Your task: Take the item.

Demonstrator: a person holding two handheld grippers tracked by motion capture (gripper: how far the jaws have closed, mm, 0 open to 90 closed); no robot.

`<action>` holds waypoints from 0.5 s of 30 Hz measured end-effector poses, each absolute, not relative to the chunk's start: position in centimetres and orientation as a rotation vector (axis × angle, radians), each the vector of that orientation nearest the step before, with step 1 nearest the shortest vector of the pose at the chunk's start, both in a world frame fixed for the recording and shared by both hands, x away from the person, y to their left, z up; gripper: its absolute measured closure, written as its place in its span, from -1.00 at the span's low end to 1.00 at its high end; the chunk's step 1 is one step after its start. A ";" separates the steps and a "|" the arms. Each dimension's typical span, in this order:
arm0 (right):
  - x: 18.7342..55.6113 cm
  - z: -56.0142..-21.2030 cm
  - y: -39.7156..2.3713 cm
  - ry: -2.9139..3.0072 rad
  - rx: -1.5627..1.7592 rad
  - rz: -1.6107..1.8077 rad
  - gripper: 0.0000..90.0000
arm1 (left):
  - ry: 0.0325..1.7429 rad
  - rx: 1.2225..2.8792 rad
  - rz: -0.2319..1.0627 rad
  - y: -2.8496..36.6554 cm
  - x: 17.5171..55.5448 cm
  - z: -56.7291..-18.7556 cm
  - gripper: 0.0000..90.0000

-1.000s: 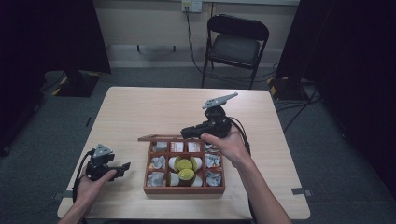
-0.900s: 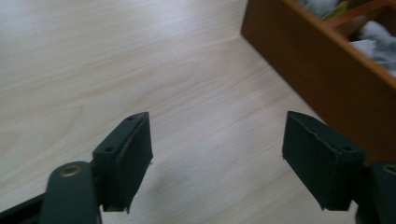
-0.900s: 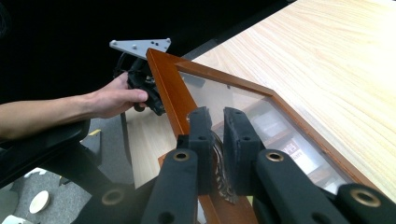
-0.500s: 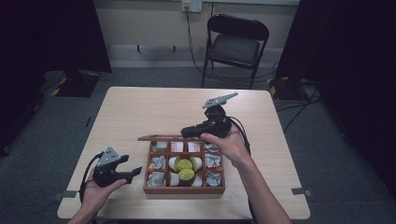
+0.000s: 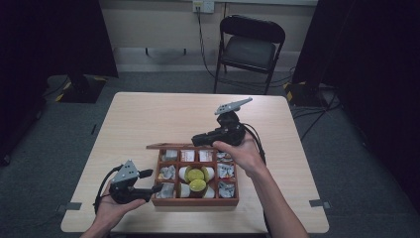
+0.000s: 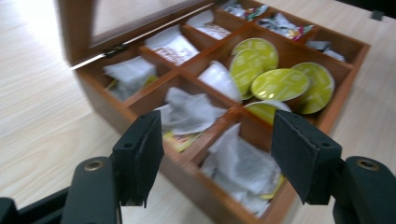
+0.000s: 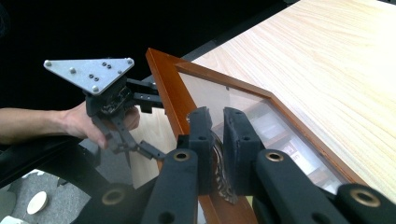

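A wooden compartment box (image 5: 195, 201) sits near the table's front edge, with tea bags (image 6: 187, 109) and green-topped capsules (image 6: 275, 77) in its cells. Its glass-paned lid (image 7: 243, 100) stands raised at the far side. My right gripper (image 7: 217, 135) is shut on the lid's front rail, at a small metal clasp. My left gripper (image 5: 151, 181) hovers just off the box's left front corner. Its jaws have just been closing but stand apart, with nothing between the pads (image 6: 140, 154). The right gripper view also shows the left gripper (image 7: 152, 127) beyond the lid.
The light wooden table (image 5: 158, 114) has bare surface behind and left of the box. A black folding chair (image 5: 250, 44) stands on the grey carpet beyond the table's far edge. Cables trail from both grippers.
My left gripper has moved right toward the box and risen a little, and its jaws have narrowed. The right gripper and the lid have stayed put.
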State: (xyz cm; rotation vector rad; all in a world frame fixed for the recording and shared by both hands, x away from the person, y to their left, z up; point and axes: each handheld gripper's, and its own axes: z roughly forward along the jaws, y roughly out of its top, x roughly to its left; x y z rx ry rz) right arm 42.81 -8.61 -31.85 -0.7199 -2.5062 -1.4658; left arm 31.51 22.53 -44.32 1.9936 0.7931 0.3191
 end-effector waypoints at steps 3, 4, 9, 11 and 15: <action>42.8 -31.8 -8.6 -2.506 -0.721 -1.465 0.84 | 0.752 1.992 0.301 21.7 31.5 -44.0 -0.23; 42.8 -31.8 -8.6 -2.505 -0.722 -1.464 0.83 | 0.742 1.994 0.279 21.3 31.4 -43.9 -0.20; 42.9 -31.8 -8.6 -2.505 -0.722 -1.465 0.83 | 0.700 2.012 0.234 19.2 31.5 -43.8 -0.20; 42.8 -31.8 -8.6 -2.506 -0.721 -1.464 0.83 | 0.696 2.010 0.193 18.4 31.7 -43.9 -0.21; 42.8 -31.8 -8.6 -2.507 -0.720 -1.466 0.83 | 0.674 2.043 0.184 16.7 32.0 -44.1 -0.22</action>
